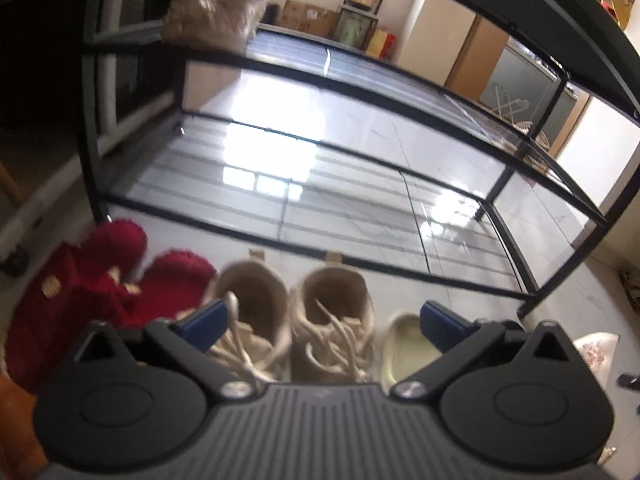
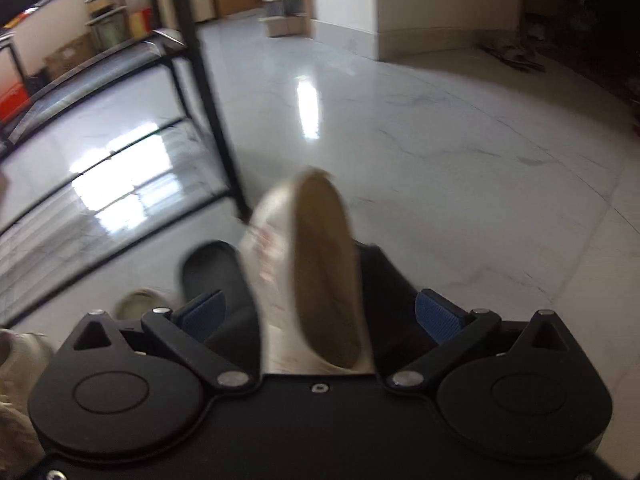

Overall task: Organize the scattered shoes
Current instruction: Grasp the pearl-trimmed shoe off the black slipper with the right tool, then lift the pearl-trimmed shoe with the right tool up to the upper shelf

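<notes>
The black shoe rack point(image 1: 360, 208) stood ahead, its lower shelves bare. A white slipper point(image 2: 312, 264) lay on edge between the right gripper point(image 2: 320, 316)'s wide-open, empty jaws — long axis pointing forward. The left gripper point(image 1: 320, 320), equally spread, hovered over tan boots point(image 1: 292, 312).

Wide open across the lower shelves of the black rack point(image 1: 304, 140), bare between the frame bars. Blocked at the top left corner by a fuzzy tan slipper point(image 1: 216, 4). Crowded along the floor in front: red slippers point(image 1: 108, 276), tan lace-up boots point(image 1: 292, 320) (side by side, close together), a pale shoe point(image 1: 404, 344). Right of the rack post point(image 2: 208, 92), clear glossy floor point(image 2: 460, 152) beyond the tilted white slipper point(image 2: 312, 264).
</notes>
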A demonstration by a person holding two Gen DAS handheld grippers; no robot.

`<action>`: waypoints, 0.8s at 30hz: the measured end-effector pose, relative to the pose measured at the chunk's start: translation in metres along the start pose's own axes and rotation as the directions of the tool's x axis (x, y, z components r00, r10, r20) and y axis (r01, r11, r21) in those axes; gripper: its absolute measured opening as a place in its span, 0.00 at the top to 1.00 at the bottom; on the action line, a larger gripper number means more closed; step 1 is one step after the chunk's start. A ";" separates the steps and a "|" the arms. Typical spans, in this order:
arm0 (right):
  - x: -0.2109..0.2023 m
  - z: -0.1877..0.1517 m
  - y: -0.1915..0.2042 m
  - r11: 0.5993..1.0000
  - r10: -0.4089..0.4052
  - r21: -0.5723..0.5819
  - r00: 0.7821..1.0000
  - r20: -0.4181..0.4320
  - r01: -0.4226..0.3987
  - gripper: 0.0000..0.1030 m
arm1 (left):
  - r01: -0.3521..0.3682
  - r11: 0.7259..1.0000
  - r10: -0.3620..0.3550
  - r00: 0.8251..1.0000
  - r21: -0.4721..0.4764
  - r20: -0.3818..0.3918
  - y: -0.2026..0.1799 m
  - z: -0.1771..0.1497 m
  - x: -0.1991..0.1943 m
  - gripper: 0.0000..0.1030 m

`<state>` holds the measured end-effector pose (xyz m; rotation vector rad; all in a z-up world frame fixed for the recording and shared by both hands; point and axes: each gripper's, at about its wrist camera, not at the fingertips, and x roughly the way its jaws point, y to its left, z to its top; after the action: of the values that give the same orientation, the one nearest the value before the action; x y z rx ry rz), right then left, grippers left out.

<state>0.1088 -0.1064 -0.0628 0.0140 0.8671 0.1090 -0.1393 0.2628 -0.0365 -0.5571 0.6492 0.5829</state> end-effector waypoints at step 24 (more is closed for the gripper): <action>0.064 -0.031 0.012 0.988 0.156 0.019 0.981 -0.118 -0.155 0.33 | -0.006 1.000 0.006 0.998 -0.001 -0.059 0.004 -0.002 0.013 0.01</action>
<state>0.1255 -0.0887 -0.1309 0.0852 0.9857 0.2544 -0.1336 0.2686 -0.0479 -0.5756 0.7069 0.5744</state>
